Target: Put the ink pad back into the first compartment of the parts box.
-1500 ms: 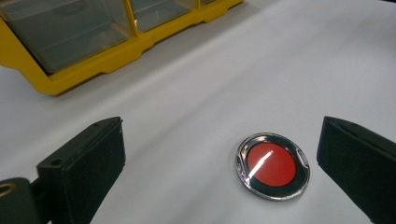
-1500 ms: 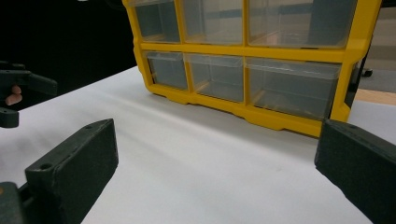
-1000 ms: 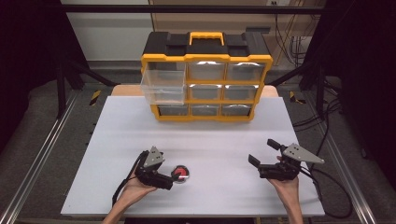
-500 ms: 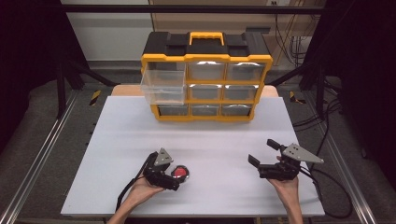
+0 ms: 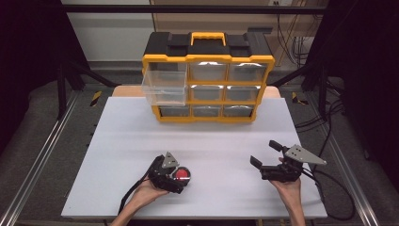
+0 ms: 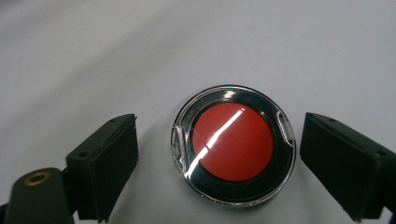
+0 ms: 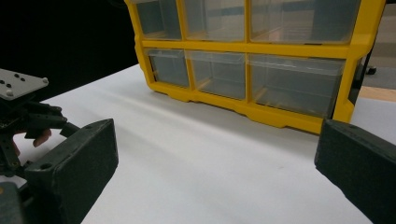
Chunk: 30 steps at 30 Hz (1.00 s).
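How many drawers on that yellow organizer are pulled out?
1: the top-left drawer of the organizer sticks out toward the table edge. The other eight sit flush in their three rows.

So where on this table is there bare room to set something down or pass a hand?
The white table is bare between the yellow organizer and both grippers, and between the left gripper and the right gripper. The left and right edges are free too. It is crowded around the red-centred disc, which lies between the left jaws, and under the pulled-out clear drawer.
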{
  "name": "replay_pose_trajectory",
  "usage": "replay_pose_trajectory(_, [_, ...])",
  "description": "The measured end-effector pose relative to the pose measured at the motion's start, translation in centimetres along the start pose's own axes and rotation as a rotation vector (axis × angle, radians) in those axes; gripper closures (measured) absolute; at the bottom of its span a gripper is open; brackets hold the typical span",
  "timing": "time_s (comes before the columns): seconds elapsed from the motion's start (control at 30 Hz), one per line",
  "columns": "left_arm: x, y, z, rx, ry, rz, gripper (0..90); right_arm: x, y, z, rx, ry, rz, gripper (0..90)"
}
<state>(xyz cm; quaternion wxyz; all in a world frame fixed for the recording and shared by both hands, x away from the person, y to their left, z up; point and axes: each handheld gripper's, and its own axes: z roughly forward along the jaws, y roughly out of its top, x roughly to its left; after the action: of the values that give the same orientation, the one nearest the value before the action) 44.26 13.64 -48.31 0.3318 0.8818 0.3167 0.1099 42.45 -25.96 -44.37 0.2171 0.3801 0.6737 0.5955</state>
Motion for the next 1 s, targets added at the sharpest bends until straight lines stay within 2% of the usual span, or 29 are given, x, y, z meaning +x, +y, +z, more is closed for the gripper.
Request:
replay_pose_trajectory(0.17, [-0.09,0.01,0.13,0.012,-0.001,0.000,17.3,0.01,-0.01,0.01,0.001,0.001,-0.001,0.3])
replay_pose_trajectory(1.0, [-0.69,0.20,0.04,0.025,0.005,0.020,28.9,0.03,0.01,0.02,0.002,0.005,0.004,0.3])
